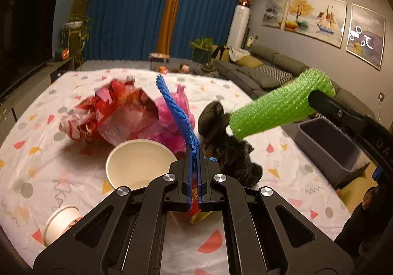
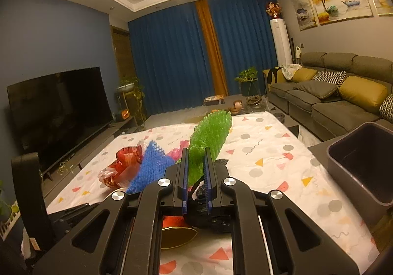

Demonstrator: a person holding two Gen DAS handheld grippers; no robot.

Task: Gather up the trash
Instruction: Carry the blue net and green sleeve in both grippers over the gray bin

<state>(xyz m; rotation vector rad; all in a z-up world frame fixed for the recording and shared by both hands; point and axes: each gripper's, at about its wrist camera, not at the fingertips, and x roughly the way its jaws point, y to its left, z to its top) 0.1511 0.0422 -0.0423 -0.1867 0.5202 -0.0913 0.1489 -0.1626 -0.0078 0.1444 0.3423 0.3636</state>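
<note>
My left gripper [image 1: 195,152] is shut on a blue foam net sleeve [image 1: 175,110], held up above the table; the sleeve also shows in the right wrist view [image 2: 149,167]. My right gripper [image 2: 196,152] is shut on a green foam net sleeve [image 2: 210,137], also seen in the left wrist view [image 1: 277,105], lifted above a crumpled black bag [image 1: 228,149]. Red foil wrappers [image 1: 110,115], a pink bag [image 1: 172,122] and a paper bowl [image 1: 140,164] lie on the table. A grey bin [image 2: 363,159] stands to the right of the table.
A small paper cup [image 1: 61,223] lies near the table's front left. A gold and red wrapper [image 2: 176,233] lies under the grippers. The table wears a white patterned cloth [image 2: 270,152]. A sofa [image 2: 331,98] is at right, a TV [image 2: 54,113] at left.
</note>
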